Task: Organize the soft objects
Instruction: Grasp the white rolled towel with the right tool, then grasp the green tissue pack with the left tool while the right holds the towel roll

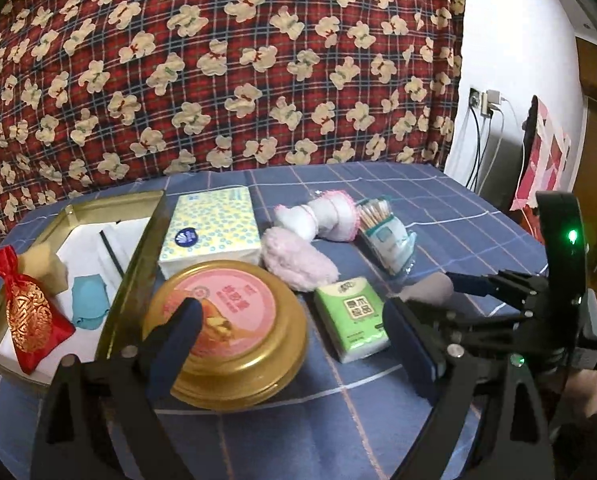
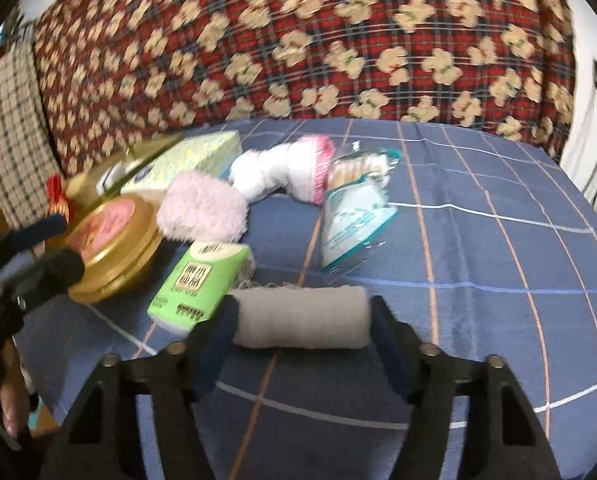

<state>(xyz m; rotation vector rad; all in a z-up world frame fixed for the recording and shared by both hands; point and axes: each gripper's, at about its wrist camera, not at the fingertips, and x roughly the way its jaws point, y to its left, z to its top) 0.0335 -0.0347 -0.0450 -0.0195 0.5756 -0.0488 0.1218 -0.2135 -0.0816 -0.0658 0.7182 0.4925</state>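
The grey cloth roll [image 2: 300, 318] lay crosswise between the fingers of the right gripper [image 2: 302, 322], its long axis running finger to finger, and they held it at both ends just above the blue checked bedsheet [image 2: 478, 240]. The gold tray [image 1: 136, 248] lay well to the left. The left gripper [image 1: 294, 340] hung wide and empty over the round tin [image 1: 226, 328].

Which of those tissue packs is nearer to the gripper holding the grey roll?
The small green tissue pack, lying just left of the right gripper and its grey fabric roll. The larger yellow dotted tissue pack lies farther back beside the gold tray.
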